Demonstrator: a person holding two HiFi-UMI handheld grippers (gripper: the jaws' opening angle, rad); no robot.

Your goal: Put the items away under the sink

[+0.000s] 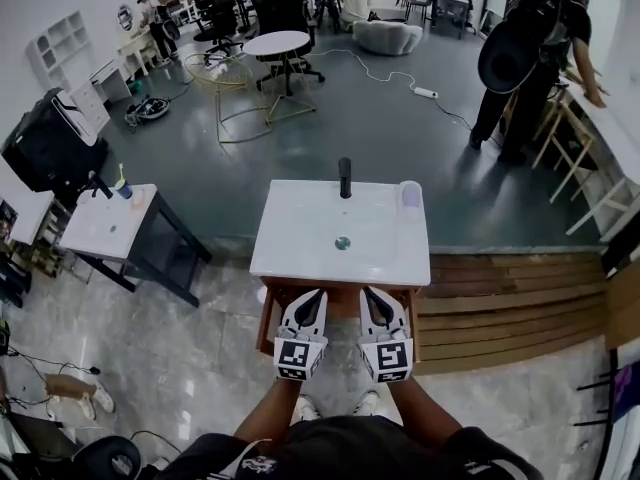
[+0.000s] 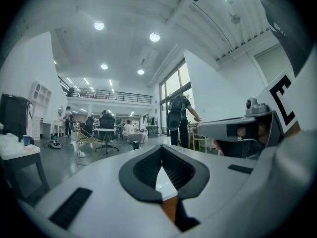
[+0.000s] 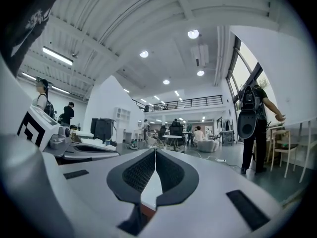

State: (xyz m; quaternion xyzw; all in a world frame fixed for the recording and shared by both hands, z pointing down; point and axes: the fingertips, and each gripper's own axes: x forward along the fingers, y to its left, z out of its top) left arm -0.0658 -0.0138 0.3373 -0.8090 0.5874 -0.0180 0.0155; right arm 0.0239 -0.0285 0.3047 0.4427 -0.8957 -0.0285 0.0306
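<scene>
Left gripper (image 1: 306, 313) and right gripper (image 1: 382, 311) were held level, side by side before the sink (image 1: 300, 230); both jaws closed, empty.

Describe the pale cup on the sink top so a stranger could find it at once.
Find the white rectangular sink top in the middle of the head view. The small pale cup stands in its far right corner. It is the only light, upright thing there: the tall faucet to its left is black, and the round drain lies flat.
</scene>
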